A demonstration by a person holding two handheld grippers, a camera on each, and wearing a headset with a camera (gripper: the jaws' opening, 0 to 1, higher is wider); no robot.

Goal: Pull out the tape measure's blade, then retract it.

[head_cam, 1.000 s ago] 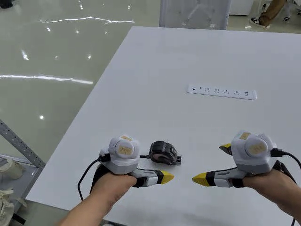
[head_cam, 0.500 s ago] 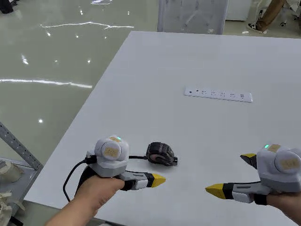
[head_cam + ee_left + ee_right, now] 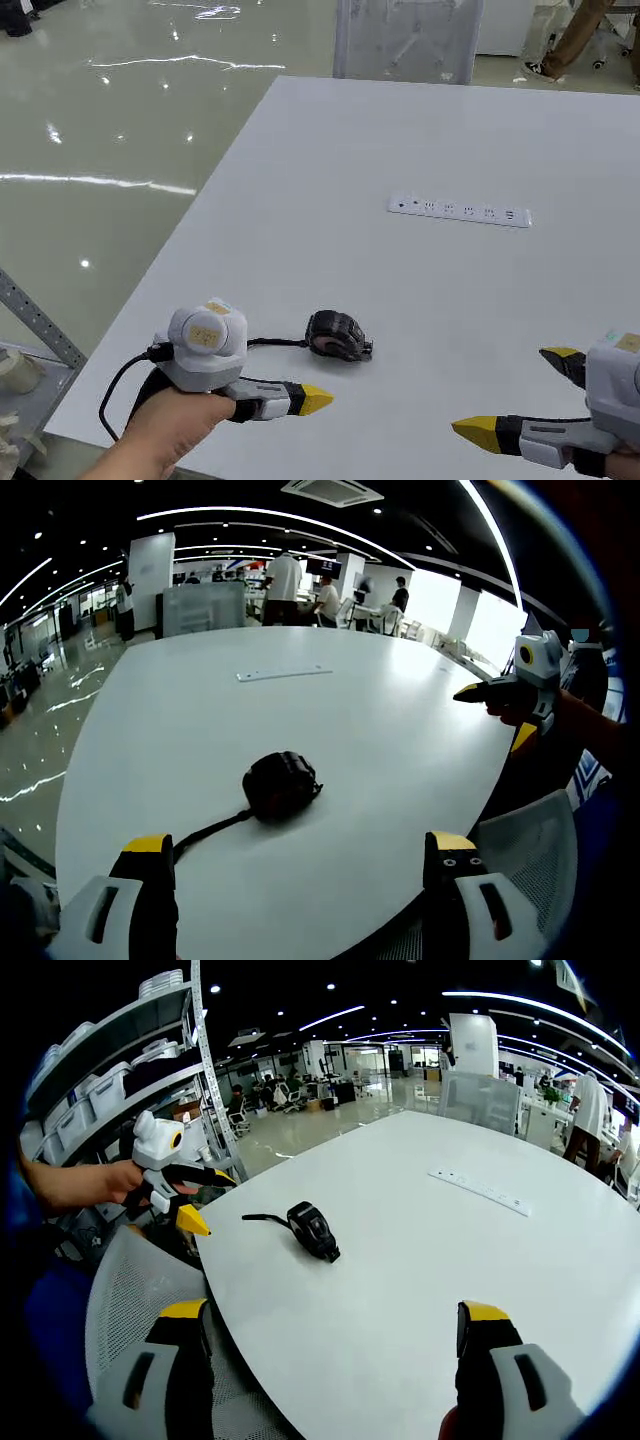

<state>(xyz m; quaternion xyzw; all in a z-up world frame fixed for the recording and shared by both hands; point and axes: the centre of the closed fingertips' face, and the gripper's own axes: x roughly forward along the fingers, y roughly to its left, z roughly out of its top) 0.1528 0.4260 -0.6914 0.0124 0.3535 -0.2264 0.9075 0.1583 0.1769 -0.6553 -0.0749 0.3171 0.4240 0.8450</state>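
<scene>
**Q:** Where is the item?
**A:** The tape measure rests on the white table, near its front-left corner. Its black strap trails leftward.

**Q:** Surface and clearance?
**A:** The tabletop around it is bare. The power strip lies well apart, and a glossy floor runs past the left edge.

**Q:** And the jaws?
**A:** The left gripper and right gripper flank it, both spread wide and touching nothing.
</scene>
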